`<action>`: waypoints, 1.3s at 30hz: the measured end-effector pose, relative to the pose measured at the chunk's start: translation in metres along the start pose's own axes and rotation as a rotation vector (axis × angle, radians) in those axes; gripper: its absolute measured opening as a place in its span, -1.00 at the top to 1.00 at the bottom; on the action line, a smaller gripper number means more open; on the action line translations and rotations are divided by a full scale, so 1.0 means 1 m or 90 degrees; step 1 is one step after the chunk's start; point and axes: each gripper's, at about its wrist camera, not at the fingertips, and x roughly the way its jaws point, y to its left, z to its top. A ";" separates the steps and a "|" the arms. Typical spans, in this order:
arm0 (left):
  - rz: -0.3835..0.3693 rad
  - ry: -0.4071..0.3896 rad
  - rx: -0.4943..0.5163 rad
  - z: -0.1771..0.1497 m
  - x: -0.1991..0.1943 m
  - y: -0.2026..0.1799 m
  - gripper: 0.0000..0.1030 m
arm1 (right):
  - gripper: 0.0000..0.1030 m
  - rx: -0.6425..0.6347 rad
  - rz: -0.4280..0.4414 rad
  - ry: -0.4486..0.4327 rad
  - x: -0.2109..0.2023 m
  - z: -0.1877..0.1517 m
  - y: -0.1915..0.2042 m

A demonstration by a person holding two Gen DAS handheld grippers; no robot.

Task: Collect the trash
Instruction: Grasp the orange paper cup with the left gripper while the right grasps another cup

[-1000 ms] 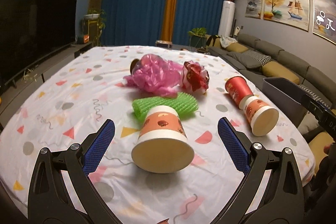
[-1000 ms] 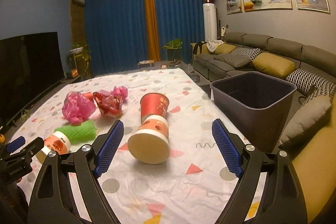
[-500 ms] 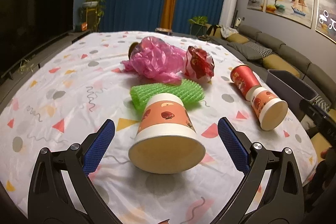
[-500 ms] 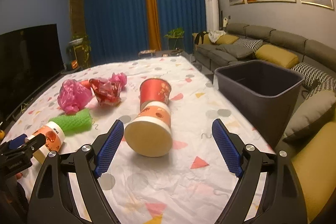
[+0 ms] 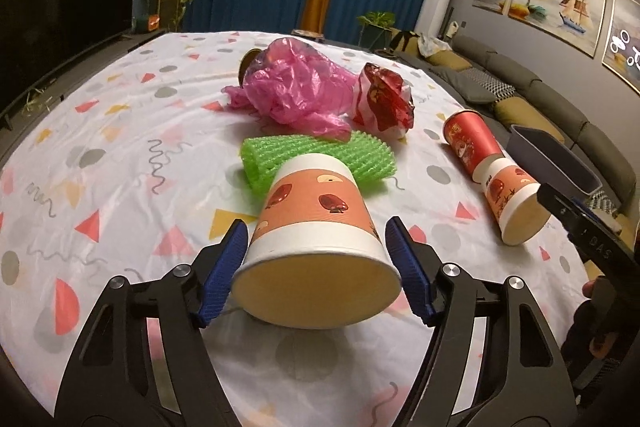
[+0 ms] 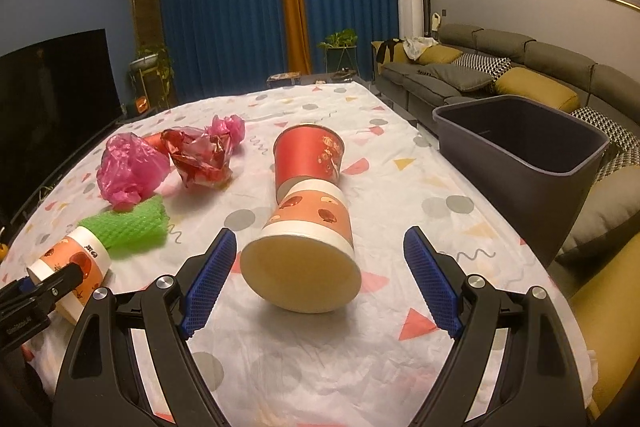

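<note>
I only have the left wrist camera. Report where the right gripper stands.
Observer: The right gripper is open, with a finger on either side of the orange cup that lies end to end with the red cup. It touches neither.
Operator: Now the bin. I only get a corner.
Observer: The grey bin stands just off the table, open-topped. No trash shows inside.
Operator: Check behind the wrapper.
Observer: A small pink scrap lies behind the red foil wrapper.

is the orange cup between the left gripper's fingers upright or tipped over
Tipped over: the orange cup lies on its side on the tablecloth, open mouth facing the camera.
</note>
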 end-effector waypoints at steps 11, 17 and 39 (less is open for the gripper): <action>0.001 -0.011 0.010 0.000 -0.004 -0.002 -0.23 | -0.50 0.012 0.011 0.039 0.012 -0.001 -0.003; -0.003 -0.010 0.008 -0.001 -0.005 -0.003 -0.21 | -0.37 0.005 0.021 0.053 0.017 0.000 0.001; -0.021 -0.021 0.014 0.000 -0.014 -0.005 -0.18 | 0.55 0.006 0.031 0.078 0.019 0.001 -0.017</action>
